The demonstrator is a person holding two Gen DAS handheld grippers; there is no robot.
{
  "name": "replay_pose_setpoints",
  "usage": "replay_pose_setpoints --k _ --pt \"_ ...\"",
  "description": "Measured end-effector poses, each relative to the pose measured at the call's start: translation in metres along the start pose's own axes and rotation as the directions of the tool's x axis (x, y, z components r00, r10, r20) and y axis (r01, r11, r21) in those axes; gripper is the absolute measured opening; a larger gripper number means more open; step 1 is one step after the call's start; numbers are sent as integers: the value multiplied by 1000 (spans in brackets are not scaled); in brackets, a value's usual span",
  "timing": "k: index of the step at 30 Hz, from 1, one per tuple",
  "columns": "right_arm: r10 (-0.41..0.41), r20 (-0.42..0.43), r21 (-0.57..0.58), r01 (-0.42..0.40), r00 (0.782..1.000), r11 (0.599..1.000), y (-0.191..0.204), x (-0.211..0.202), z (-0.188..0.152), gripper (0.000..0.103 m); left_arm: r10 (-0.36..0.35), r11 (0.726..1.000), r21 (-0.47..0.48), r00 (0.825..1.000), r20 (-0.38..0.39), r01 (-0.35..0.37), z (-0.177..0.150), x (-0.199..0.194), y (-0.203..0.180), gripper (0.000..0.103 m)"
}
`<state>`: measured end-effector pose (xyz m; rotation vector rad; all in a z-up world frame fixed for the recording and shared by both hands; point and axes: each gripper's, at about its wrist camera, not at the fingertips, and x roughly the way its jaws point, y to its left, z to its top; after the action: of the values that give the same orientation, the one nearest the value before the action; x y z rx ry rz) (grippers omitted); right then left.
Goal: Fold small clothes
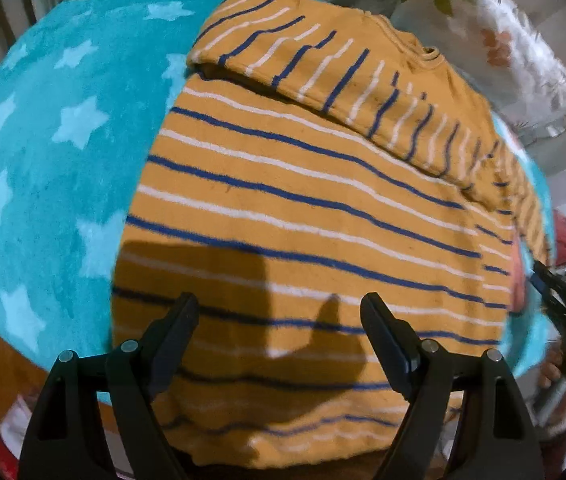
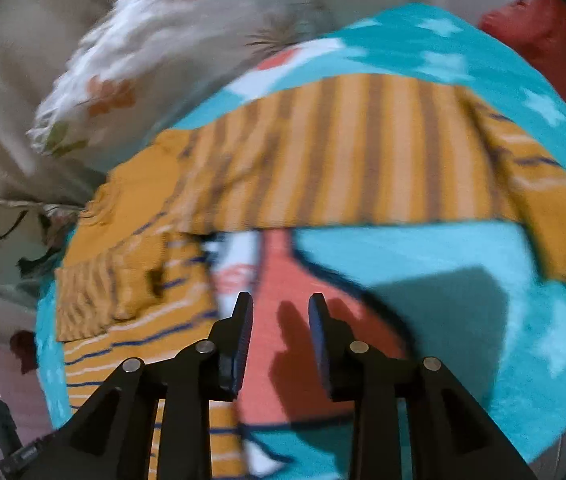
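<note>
A small mustard-yellow sweater [image 1: 303, 208] with blue and white stripes lies on a teal star-patterned blanket [image 1: 55, 152]. One sleeve [image 1: 323, 64] is folded across its upper body. My left gripper [image 1: 279, 308] hovers open and empty over the sweater's lower body. My right gripper [image 2: 281, 308] is open and empty over the blanket's red and white print, beside the sweater [image 2: 343, 152]. The right view is blurred. A sleeve [image 2: 551, 200] trails to the right there. The right gripper also shows at the right edge of the left wrist view [image 1: 563, 304].
A floral pillow [image 1: 515, 48] lies beyond the blanket; it also shows in the right wrist view [image 2: 135, 64]. A red object [image 2: 539, 36] sits at the far right. The blanket [image 2: 483, 300] reaches past the sweater on all sides.
</note>
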<state>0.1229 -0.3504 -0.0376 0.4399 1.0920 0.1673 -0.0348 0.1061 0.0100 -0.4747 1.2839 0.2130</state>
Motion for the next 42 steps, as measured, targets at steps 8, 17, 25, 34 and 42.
replay_pose_setpoints --k 8,17,25,34,42 --pt "-136 -2 -84 135 991 987 -25 2 -13 41 117 989 86 992 46 -121 -8 27 -20 88" --pt "-204 25 -234 204 979 951 5 15 -27 86 194 977 77 979 58 -198 -17 37 -30 103" --pt "-302 32 -305 297 953 905 22 33 -33 103 212 976 49 976 43 -214 -22 36 -29 103" --pt "-306 42 -302 304 951 903 21 34 -34 103 227 972 59 974 -3 -226 -6 43 -31 103" --pt "-261 103 -310 280 960 909 16 22 -40 93 244 969 42 970 20 -244 -8 30 -49 99"
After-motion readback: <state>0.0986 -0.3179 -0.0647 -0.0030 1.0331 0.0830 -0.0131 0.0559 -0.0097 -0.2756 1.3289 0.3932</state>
